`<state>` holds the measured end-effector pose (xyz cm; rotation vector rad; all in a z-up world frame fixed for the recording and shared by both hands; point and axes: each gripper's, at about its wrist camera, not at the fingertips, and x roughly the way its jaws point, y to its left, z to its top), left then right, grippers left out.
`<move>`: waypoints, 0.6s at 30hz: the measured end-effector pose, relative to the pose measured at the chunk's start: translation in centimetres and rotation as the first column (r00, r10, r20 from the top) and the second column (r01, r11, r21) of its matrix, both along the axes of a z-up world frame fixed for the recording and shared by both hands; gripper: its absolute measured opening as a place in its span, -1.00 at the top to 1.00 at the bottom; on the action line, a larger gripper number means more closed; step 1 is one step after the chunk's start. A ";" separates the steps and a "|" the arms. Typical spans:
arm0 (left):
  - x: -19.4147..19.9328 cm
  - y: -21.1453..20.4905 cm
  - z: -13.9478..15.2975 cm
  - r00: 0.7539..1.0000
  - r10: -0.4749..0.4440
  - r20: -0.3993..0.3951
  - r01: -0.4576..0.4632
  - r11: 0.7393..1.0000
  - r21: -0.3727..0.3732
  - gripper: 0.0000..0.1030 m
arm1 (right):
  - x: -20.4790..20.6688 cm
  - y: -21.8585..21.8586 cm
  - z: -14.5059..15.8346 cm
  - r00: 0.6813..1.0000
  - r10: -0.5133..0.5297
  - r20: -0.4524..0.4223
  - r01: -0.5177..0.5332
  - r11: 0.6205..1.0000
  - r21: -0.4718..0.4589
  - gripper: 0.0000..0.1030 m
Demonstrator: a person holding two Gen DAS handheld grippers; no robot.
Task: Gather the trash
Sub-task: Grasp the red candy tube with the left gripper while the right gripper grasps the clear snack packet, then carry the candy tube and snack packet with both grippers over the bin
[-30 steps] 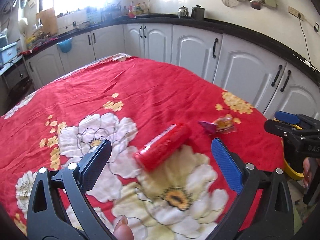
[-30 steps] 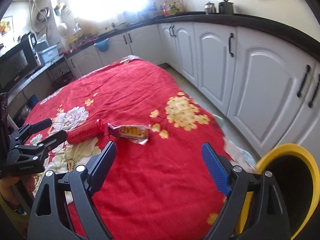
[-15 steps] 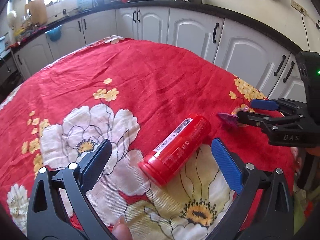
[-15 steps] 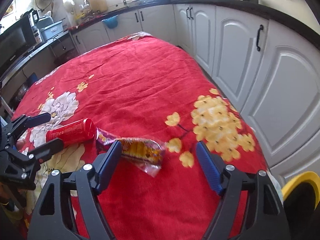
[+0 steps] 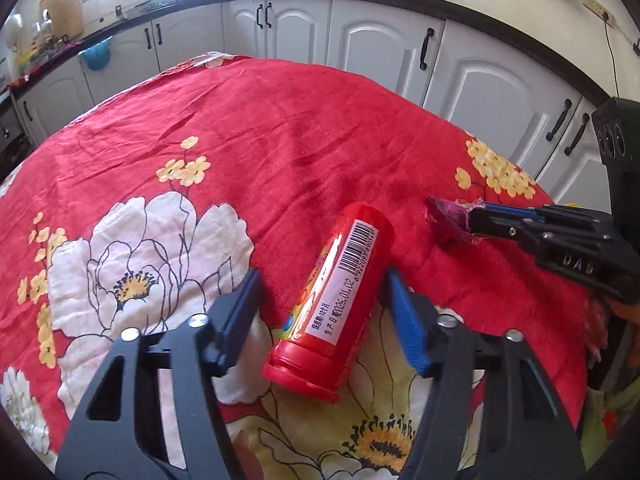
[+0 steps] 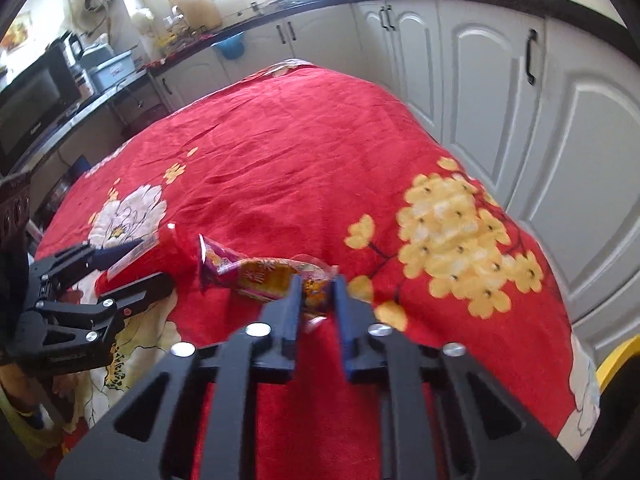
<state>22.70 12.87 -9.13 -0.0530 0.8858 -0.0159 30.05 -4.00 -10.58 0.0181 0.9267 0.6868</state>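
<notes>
The red bottle (image 5: 334, 304) lies on its side on the red floral cloth (image 5: 280, 140), long axis running from its flanged cap end, nearest the left gripper (image 5: 324, 308), up and slightly right toward the far cabinets (image 5: 380, 44); its barcode label faces up. The left gripper straddles the bottle's lower half, and its jaws have just been closing; the right pad sits at the bottle's side, while a strip of cloth still shows between the left pad and the bottle, so no firm clamp is visible. Just right of the bottle's far end lies the snack wrapper (image 6: 272, 276), long axis roughly crosswise, purple crimped end toward the bottle. The right gripper (image 6: 318, 300) has just been closing and now pinches the wrapper's near right end. The cloth beyond both items is bare, and its right edge drops toward a yellow bin (image 6: 616, 356).
</notes>
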 end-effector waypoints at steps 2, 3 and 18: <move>-0.1 -0.2 -0.1 1.000 -0.004 -0.001 0.004 1.000 0.003 0.27 | -0.3 -0.4 0.0 1.000 -0.010 0.003 0.010 1.000 0.007 0.78; -0.2 -0.3 -0.1 1.000 -0.004 -0.002 0.004 1.000 0.007 0.37 | -0.6 -0.6 0.0 1.000 -0.017 0.010 0.017 1.000 0.005 0.79; -2.1 -3.1 -0.2 1.000 -0.026 0.005 0.026 1.000 -0.010 0.57 | -5.3 -5.0 0.0 0.994 -0.094 0.057 0.094 0.996 -0.004 0.86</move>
